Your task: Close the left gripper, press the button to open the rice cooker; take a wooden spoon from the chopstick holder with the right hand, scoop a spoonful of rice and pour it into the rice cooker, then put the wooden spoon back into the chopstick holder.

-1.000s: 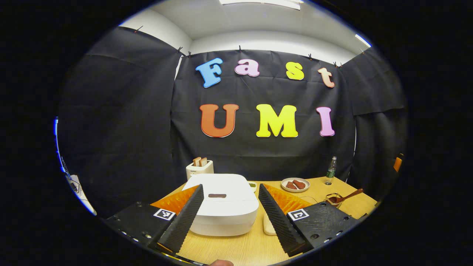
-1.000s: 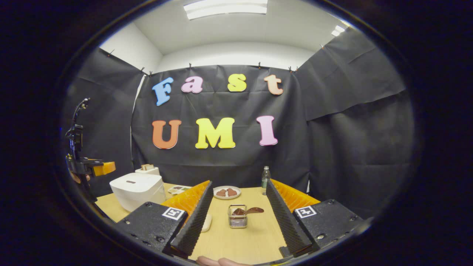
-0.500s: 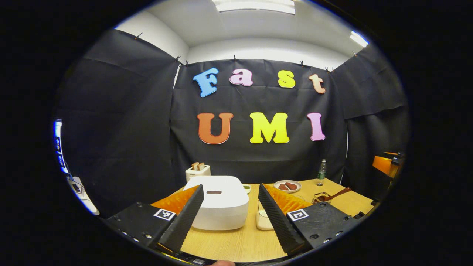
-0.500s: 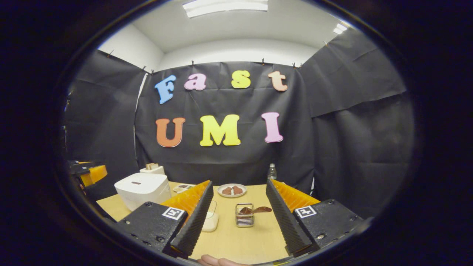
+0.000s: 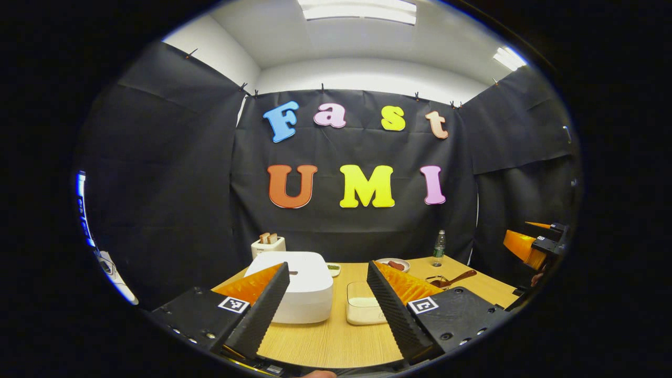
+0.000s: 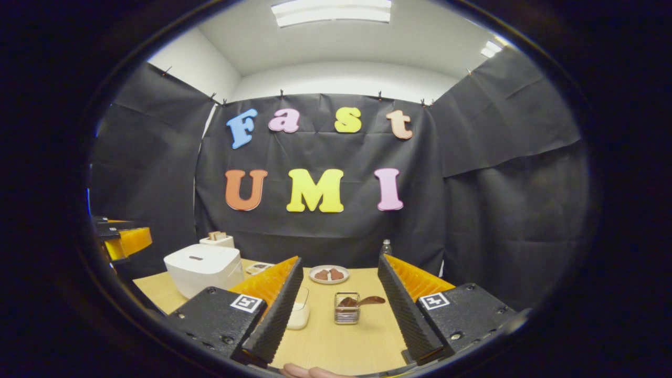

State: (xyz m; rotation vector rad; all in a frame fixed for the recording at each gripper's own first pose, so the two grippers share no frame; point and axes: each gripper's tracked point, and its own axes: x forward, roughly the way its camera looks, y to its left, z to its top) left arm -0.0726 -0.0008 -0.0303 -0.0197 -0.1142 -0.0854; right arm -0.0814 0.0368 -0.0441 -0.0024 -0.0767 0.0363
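Wood-topped table (image 5: 325, 341) carries your closed white rice cooker (image 5: 299, 286) just past the left gripper (image 5: 326, 304)'s wide-apart fingers, so narrow them to press its button (image 5: 293, 273), while the wooden spoon (image 6: 362, 301) waits in the chopstick holder (image 6: 346, 314) between the right gripper (image 6: 341, 310)'s wide, empty fingers.

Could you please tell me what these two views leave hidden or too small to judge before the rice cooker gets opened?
- Rice cooker: its near left corner is hidden behind the left gripper in the left gripper view.
- Rice container: half covered by the right gripper in the right gripper view.
- Wooden spoon in the chopstick holder: the part inside the holder is too small to judge.
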